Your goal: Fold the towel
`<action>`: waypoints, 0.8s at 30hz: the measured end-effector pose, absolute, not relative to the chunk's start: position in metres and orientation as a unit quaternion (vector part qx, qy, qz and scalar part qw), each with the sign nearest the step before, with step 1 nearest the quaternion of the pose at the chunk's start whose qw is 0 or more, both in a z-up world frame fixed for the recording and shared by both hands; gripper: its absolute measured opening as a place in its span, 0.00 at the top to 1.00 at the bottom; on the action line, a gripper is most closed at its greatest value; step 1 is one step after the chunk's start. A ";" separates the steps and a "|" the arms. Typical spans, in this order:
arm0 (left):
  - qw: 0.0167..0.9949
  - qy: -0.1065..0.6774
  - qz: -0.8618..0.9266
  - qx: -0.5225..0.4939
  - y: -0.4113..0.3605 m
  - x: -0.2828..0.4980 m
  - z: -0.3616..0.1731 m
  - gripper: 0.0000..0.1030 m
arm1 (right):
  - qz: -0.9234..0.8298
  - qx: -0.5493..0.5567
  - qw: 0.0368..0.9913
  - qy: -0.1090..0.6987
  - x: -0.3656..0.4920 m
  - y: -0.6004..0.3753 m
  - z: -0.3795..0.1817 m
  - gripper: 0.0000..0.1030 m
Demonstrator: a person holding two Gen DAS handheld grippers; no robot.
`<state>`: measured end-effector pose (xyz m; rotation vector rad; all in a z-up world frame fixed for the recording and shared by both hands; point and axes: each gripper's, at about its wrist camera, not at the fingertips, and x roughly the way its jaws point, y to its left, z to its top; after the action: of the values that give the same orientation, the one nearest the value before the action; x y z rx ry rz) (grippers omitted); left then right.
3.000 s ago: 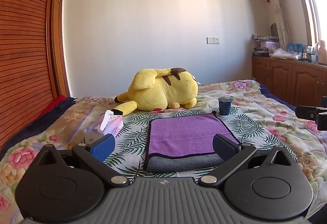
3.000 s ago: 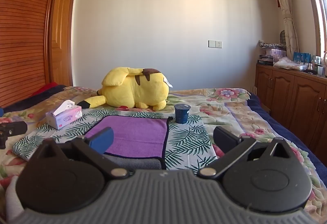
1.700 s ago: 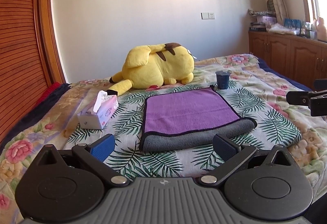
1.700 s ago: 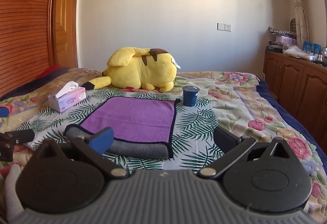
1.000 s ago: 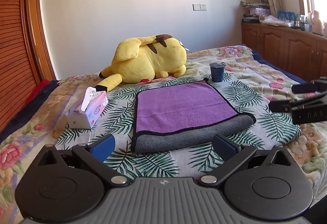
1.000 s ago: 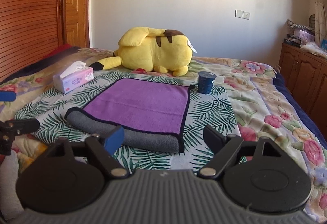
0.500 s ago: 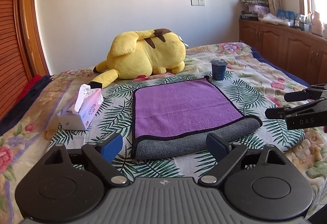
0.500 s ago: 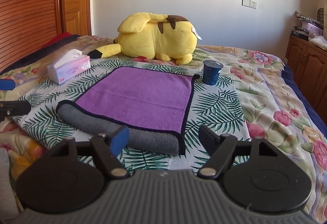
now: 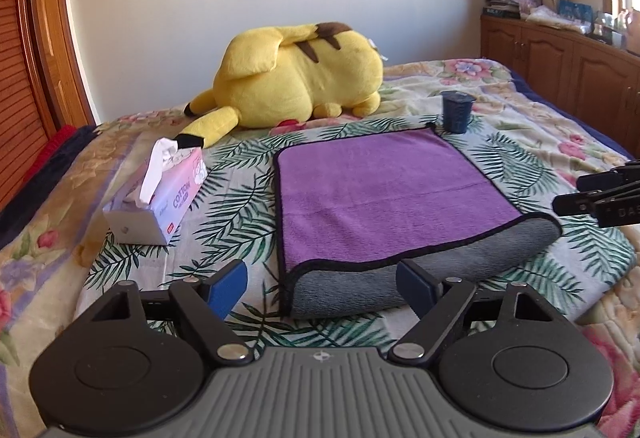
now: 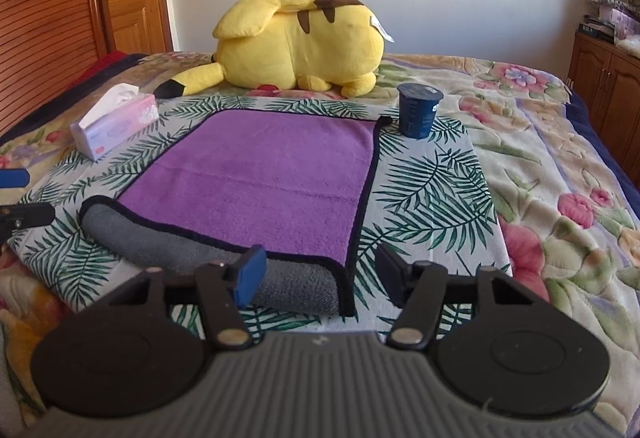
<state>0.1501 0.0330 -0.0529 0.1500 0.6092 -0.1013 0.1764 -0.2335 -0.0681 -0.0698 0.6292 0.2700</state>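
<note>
Purple plush towel with grey underside and black trim [image 9: 384, 190], flat on the palm-leaf printed cloth [image 10: 432, 182], near edge rolled grey, my left gripper [image 9: 322, 286] and my right gripper [image 10: 320, 272] both spread wide at that edge, empty, dark blue plastic cup [image 10: 418, 110] beside the towel's far corner.

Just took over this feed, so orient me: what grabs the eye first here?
The yellow plush lying at the far side of the bed dominates. In front of it the purple towel lies flat, its near edge rolled to show grey. A tissue box sits left of the towel, a dark blue cup at its far right corner.
</note>
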 end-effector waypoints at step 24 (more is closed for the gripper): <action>0.933 0.347 -0.078 0.062 0.054 0.203 -0.081 0.69 | 0.158 -0.027 0.923 0.349 0.212 -0.236 -0.088 0.48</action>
<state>0.2035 0.0544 -0.0815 0.1265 0.7093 -0.1598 0.2116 -0.2361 -0.0876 -0.0558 0.7167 0.3252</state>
